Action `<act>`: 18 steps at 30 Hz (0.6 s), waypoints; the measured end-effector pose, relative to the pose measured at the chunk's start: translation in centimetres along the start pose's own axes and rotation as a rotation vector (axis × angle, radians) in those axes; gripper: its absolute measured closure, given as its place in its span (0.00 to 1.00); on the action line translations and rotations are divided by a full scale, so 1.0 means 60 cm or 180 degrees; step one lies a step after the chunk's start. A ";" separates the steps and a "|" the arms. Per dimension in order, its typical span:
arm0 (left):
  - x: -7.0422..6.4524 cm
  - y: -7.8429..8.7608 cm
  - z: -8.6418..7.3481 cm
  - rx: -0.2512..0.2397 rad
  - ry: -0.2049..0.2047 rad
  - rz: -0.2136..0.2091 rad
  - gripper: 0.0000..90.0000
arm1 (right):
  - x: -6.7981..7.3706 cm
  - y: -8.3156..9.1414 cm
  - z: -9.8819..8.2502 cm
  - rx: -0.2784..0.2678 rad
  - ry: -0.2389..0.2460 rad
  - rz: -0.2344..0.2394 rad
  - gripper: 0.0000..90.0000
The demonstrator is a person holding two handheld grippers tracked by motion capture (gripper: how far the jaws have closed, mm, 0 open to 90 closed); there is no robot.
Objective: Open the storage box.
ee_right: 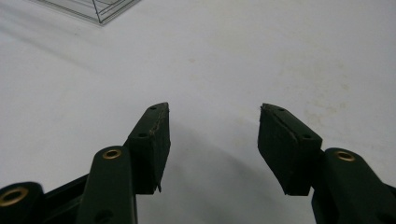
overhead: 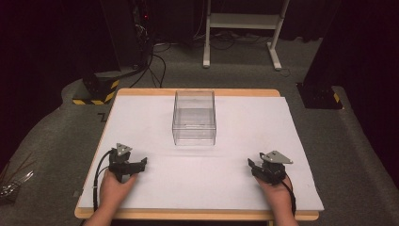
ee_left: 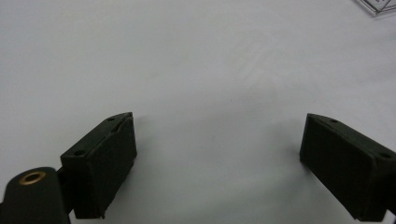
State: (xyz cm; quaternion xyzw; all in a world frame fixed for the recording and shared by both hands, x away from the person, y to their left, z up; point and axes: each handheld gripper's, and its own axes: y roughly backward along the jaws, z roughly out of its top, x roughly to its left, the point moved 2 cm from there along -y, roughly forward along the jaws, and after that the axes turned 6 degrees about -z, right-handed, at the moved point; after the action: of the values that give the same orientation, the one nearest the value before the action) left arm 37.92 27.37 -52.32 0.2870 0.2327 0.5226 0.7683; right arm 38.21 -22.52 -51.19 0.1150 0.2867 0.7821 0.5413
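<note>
Clear plastic box (overhead: pixel 194 117) stands empty and upright on the white sheet (overhead: pixel 244 122) covering the table. Nearer the person than the box, the left gripper (overhead: pixel 141 162) rests with jaws spread wide, holding nothing; the right gripper (overhead: pixel 251 163) is likewise open and empty. Bare sheet lies between them.
</note>
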 end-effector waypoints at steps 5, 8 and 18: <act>0.000 0.000 0.000 0.0001 0.0001 -0.0001 0.12 | 0.001 0.000 0.000 -0.0004 0.0003 -0.0002 0.49; 0.000 0.000 0.000 0.0002 0.0002 -0.0001 0.12 | 0.000 0.001 0.000 -0.0025 0.0005 0.0012 0.49; 0.000 0.000 0.000 0.0000 -0.0003 0.0000 0.12 | -0.001 0.000 0.000 -0.0006 0.0004 0.0024 0.49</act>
State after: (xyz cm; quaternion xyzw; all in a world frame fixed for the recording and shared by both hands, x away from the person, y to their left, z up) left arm 37.93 27.37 -52.32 0.2872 0.2324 0.5225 0.7684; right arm 38.23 -22.55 -51.19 0.1151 0.2858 0.7844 0.5383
